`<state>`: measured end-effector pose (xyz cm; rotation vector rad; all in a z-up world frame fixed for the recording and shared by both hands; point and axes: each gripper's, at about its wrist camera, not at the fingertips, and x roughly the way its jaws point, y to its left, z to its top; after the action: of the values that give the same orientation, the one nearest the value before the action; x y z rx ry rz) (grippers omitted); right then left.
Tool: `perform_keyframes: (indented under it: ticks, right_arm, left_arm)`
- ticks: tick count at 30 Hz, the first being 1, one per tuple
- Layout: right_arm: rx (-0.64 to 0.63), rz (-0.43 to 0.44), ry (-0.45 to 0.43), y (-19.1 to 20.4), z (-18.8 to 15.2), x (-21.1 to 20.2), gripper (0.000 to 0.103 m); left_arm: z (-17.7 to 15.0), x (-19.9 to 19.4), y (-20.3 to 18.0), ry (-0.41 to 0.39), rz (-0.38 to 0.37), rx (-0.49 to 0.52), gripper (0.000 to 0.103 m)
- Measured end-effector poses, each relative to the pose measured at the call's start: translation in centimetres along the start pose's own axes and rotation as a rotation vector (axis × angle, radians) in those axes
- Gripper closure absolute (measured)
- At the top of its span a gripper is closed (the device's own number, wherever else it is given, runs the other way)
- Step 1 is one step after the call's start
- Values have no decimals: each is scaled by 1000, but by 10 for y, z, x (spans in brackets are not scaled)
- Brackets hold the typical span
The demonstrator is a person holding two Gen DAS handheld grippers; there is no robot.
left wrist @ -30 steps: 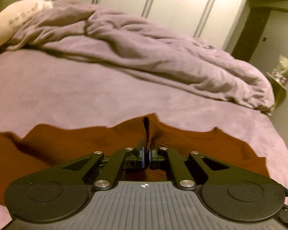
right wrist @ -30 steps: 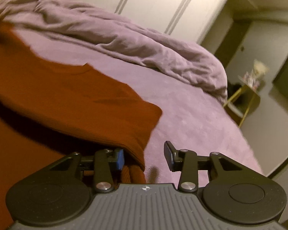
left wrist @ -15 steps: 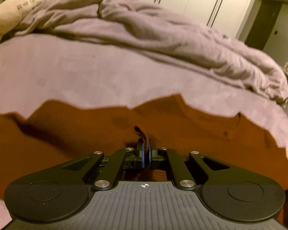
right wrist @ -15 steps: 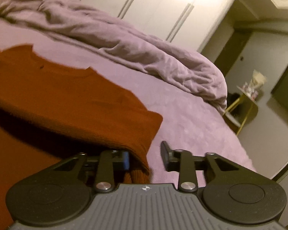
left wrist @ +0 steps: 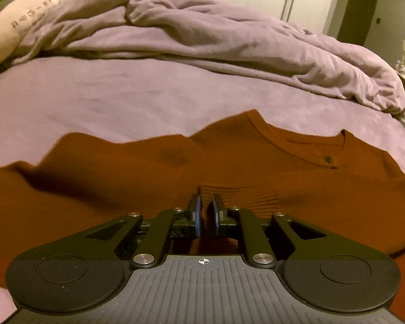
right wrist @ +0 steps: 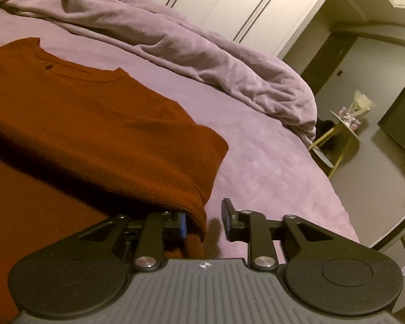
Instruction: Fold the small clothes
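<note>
Fold step in hand: sweater [left wrist: 148, 178] lies doubled on the bed [left wrist: 121, 100]. My left claw [left wrist: 205, 212] clamps its ribbed hem; my right claw [right wrist: 203, 222] stands apart at the edge. Next: release left, smooth.

A bed [left wrist: 121, 94] under a mauve sheet fills the foreground, with a rumpled duvet [left wrist: 216, 40] of the same colour heaped along its far side and a pale pillow [left wrist: 10, 27] at the left. White wardrobes [right wrist: 229, 2] line the wall behind. Right of the bed stands a small side table [right wrist: 343, 132], with a dark doorway [right wrist: 326, 64] and a black screen [right wrist: 399, 127] beyond, in dim warm light
</note>
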<state>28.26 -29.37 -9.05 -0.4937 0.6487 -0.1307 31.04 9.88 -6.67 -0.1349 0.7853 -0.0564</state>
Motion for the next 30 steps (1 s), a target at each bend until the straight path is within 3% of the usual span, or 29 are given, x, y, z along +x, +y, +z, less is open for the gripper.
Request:
perform_keyframes:
  ticks: [3,8,10,16,20,24,27,30]
  right_arm:
    - [13,34,-4,-10,-2,-18,60]
    - [134,92,-36,-24,4,-39,64]
    - [137,115,-47,-19,12,-38,70]
    - [126,148,-108,-1,30,-44,77]
    - [78,137,-3,8,16,-17,85]
    - [-52,89,-35,25,2,-10,86]
    - [-87,69,-22,32,5,-10,86]
    - [-48,84,-7,27,10,-17,85]
  left_arm:
    - [5,-16,5,-31,33,-22,87]
    - [9,-39,-6,-123,37,-19,65]
    - [7,-36,-15,-104,11,-16,56]
    - [-16,-8,-41,0,11,71,53]
    - [-22,-7,-39,-19,19,85,46]
    - [-19,-13,-19,3,-2,-19,39]
    - [-17,-31,11,-3,13,-144,17]
    - [-23,-59,53,-21,49,-242,9]
